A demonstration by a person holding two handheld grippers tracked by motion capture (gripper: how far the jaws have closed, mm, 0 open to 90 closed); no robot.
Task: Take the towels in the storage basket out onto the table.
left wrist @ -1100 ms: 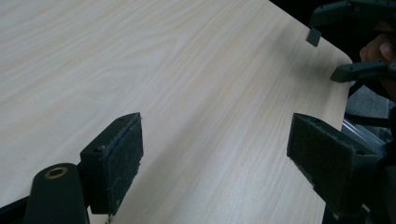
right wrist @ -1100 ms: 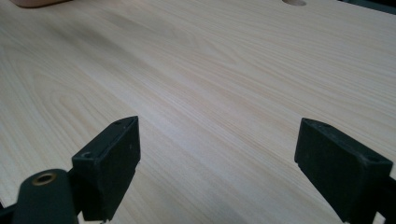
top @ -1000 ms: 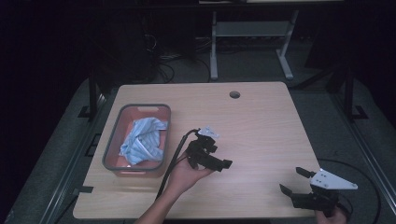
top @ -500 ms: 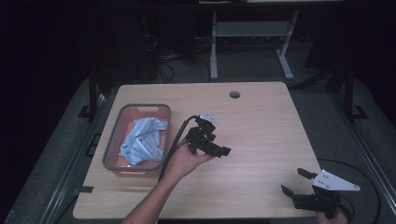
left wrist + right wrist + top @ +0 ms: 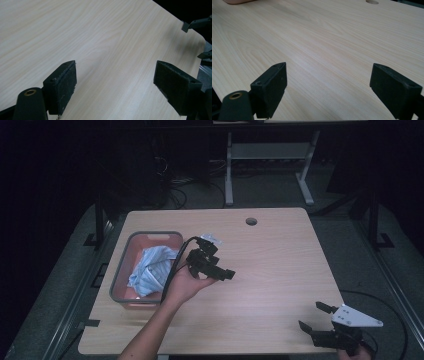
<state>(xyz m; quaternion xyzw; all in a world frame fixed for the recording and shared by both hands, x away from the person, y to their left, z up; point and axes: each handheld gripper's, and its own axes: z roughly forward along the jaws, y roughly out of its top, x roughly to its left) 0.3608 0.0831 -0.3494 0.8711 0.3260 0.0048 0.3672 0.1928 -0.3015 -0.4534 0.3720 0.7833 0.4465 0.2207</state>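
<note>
Your left gripper (image 5: 220, 270) sits in your left hand (image 5: 186, 285) above the middle of the light wooden table (image 5: 280, 270), its jaws spread wide with only bare wood between them in the left gripper view. Just behind it, on the side away from its jaws, stands a grey-rimmed tray (image 5: 121, 265) holding a crumpled blue-and-white striped cloth (image 5: 152, 270). The gripper's cable (image 5: 172, 267) curves back over the tray's edge and along your forearm.

Your right gripper (image 5: 315, 317), with its grey three-cornered plate (image 5: 356, 316) on top, hovers at the table's near corner, well apart from the left one. Its jaws are also spread wide and hold nothing. Far ahead of those jaws, a round hole (image 5: 372, 1) shows in the tabletop, and its tips (image 5: 197, 23) show beyond the table edge in the left gripper view.
</note>
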